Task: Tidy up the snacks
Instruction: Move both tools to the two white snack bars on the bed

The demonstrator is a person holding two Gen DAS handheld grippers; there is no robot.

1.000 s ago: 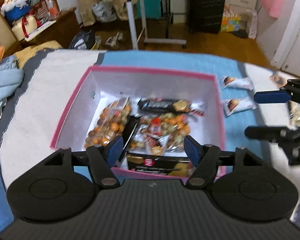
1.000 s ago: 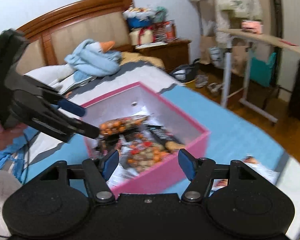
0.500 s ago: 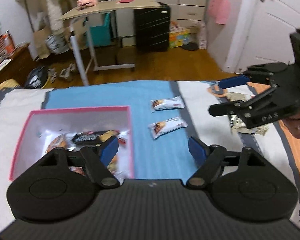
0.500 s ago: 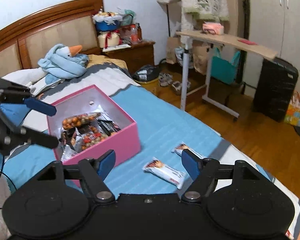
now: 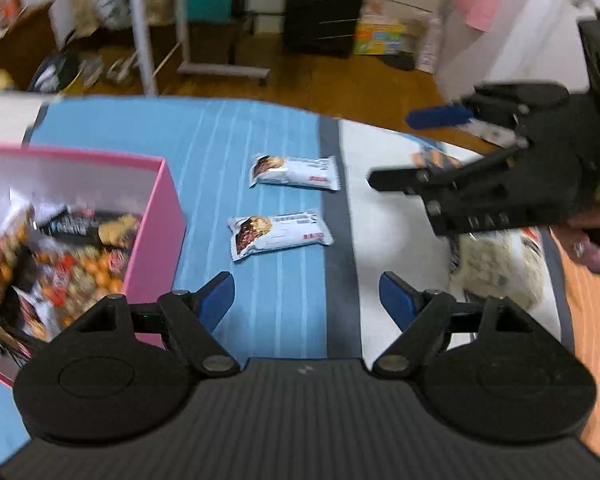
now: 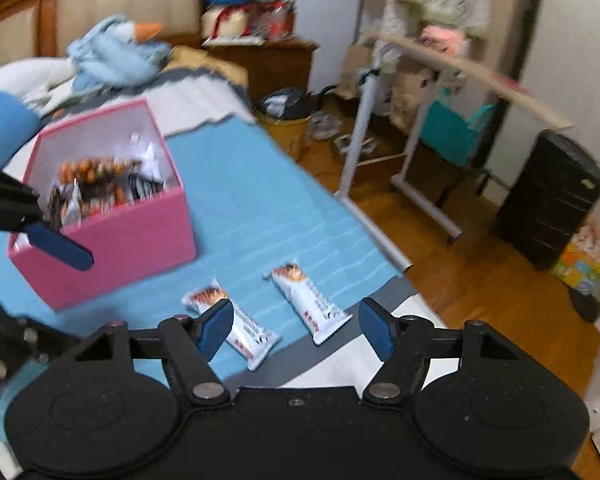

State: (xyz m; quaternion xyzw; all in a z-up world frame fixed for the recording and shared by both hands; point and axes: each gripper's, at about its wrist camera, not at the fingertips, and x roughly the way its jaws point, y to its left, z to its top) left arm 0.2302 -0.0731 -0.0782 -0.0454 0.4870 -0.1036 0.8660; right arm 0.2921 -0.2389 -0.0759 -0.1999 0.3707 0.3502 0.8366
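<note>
A pink box [image 5: 168,216] holding several snack packs sits on the blue bedspread at the left; it also shows in the right wrist view [image 6: 112,236]. Two white snack bars lie beside it: a nearer one [image 5: 280,234] and a farther one [image 5: 294,172]; in the right wrist view they are the left bar [image 6: 236,326] and the right bar [image 6: 308,300]. My left gripper [image 5: 308,300] is open and empty, hovering just short of the nearer bar. My right gripper [image 6: 296,322] is open and empty, close above the two bars; it shows in the left wrist view [image 5: 396,148].
More snack packs [image 5: 496,268] lie on the white part of the bed under my right gripper. Beyond the bed's edge are a wooden floor, a rolling table [image 6: 440,64] and a black suitcase [image 6: 548,196]. A blue plush toy [image 6: 116,56] lies by the headboard.
Both grippers have swung away from the pink box to the right, toward the two white bars. The right gripper has come lower over them. Both stay open and empty.
</note>
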